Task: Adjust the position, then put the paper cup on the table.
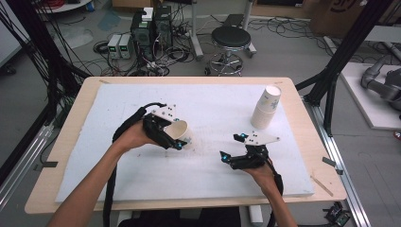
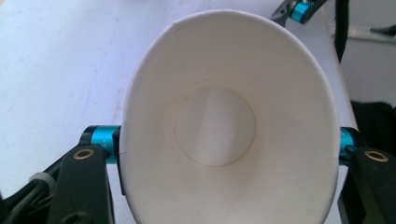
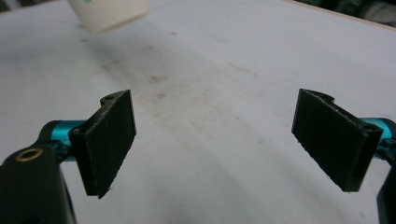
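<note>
Cup (image 1: 178, 133) lies sideways in the left claw (image 1: 177, 142), clamped, mouth toward that hand; the stack (image 1: 265, 108) stands up-right of the right claw (image 1: 232, 147), whose jaws gape, probably nearer it, above the tabletop (image 1: 142, 179).

Board: the white foam board (image 1: 142, 175) lies on the light wooden table (image 1: 71, 123).
Held cup: the white paper cup (image 1: 178, 133) sits between the left gripper's (image 1: 176, 140) jaws, left of centre over the board.
Cup stack: the stack of white paper cups (image 1: 265, 108) stands tilted on the board, far right, behind the right gripper (image 1: 233, 147).
Stool: the black round stool (image 1: 230, 38) stands on the floor behind the table.
</note>
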The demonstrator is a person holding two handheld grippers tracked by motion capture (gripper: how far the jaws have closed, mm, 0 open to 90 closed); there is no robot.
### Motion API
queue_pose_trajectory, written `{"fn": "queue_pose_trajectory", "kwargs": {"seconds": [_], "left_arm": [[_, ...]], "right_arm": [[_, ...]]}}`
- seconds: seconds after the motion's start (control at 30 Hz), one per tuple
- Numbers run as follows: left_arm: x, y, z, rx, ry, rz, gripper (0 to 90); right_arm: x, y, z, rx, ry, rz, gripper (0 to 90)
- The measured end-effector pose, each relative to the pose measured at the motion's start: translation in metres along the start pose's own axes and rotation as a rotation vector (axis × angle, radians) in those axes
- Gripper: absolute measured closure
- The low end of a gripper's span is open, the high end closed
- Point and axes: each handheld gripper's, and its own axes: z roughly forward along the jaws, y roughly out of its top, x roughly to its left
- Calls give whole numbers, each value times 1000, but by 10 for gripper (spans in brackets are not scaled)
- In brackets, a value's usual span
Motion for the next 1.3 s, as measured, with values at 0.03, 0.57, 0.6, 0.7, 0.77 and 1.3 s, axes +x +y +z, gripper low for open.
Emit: {"fn": "queue_pose_trajectory", "kwargs": {"seconds": [0.03, 0.57, 0.6, 0.7, 0.77, 1.3], "left_arm": [[1, 1, 0, 23, 5, 4, 330], [13, 14, 0, 223, 21, 50, 329], [13, 14, 1, 223, 20, 47, 330], [14, 13, 4, 239, 24, 54, 330], [14, 14, 5, 240, 20, 53, 330], [20, 6, 11, 242, 27, 37, 330]], "right_arm": [[-1, -2, -1, 4, -14, 12, 140], [-15, -25, -4, 14, -155, 97, 141], [-15, -27, -4, 20, -157, 105, 142], [-16, -27, -5, 6, -161, 104, 148], [-15, -28, -5, 0, -163, 102, 148], [-14, -28, -4, 13, -157, 91, 148]]}}
